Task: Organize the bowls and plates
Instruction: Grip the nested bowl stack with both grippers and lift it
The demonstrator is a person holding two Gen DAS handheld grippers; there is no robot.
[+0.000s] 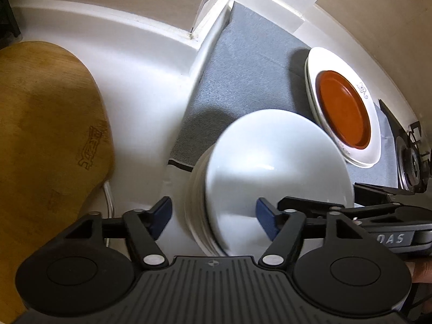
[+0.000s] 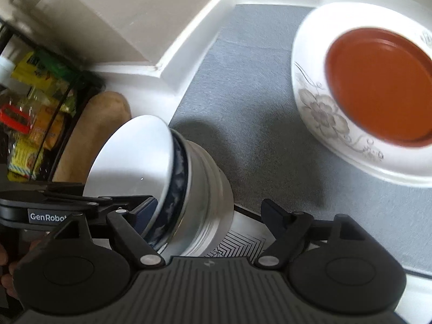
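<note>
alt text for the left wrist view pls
The open left gripper hangs over a stack of white bowls at the edge of a grey mat. Farther right, a brown-orange plate sits on flower-patterned white plates; a wooden cutting board lies left.

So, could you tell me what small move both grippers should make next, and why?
Probably lift both away. The left gripper and right gripper stand open, pads clear of the stack of white bowls, which rests on the grey mat beside the orange plate.
</note>
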